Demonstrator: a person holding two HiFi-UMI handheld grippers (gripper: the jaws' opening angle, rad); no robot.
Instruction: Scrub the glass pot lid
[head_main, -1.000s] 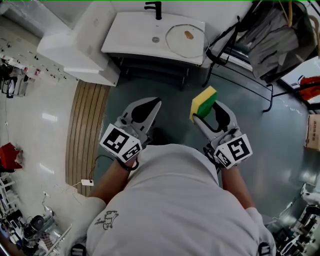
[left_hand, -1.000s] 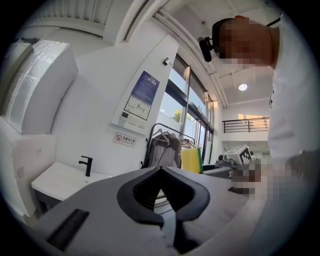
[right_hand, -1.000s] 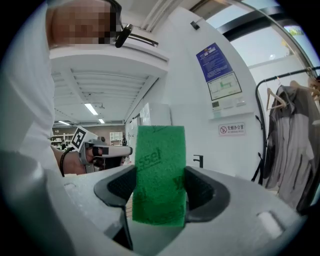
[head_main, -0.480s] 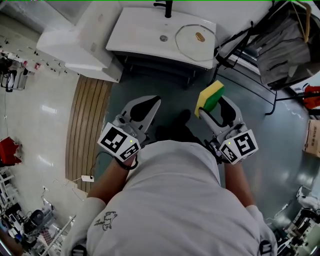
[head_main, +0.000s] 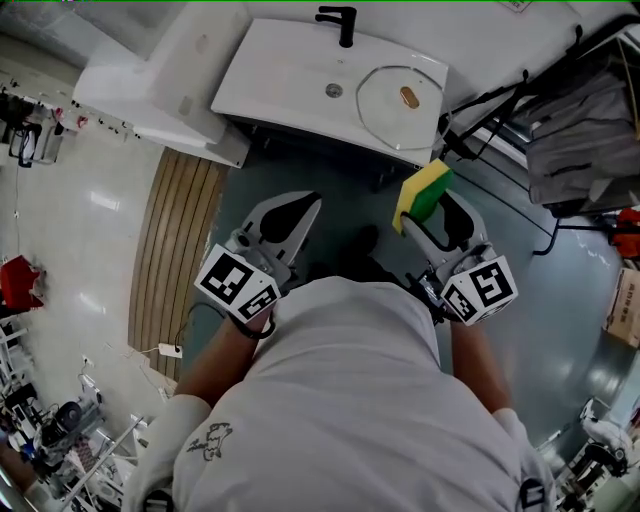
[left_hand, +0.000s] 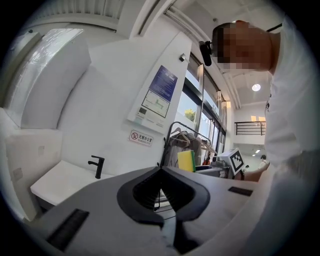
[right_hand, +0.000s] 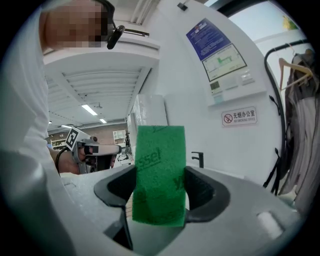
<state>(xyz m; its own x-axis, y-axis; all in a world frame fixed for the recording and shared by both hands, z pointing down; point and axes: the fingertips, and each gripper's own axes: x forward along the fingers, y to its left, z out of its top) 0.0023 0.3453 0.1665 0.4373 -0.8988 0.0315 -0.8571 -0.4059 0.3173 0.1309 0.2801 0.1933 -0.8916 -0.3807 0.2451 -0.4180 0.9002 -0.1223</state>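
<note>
The glass pot lid (head_main: 398, 95), with a brown knob, lies flat in the white sink basin (head_main: 290, 70) ahead of me, right of the drain. My right gripper (head_main: 428, 207) is shut on a yellow and green sponge (head_main: 421, 190), held in the air short of the sink. In the right gripper view the sponge's green face (right_hand: 159, 174) stands upright between the jaws. My left gripper (head_main: 306, 205) is shut with nothing in it and hovers level with the right one. In the left gripper view its jaws meet at the tip (left_hand: 160, 170), and the sponge (left_hand: 186, 161) shows beyond them.
A black faucet (head_main: 340, 20) stands at the back of the sink. A white cabinet block (head_main: 150, 80) adjoins the sink on the left. A black clothes rack (head_main: 520, 110) with hanging garments stands to the right. A ribbed wooden strip (head_main: 170, 250) runs along the floor on the left.
The sink and lid have drifted lower and to the right in the head view as I come closer. Both grippers keep their pose, the sponge still held.
</note>
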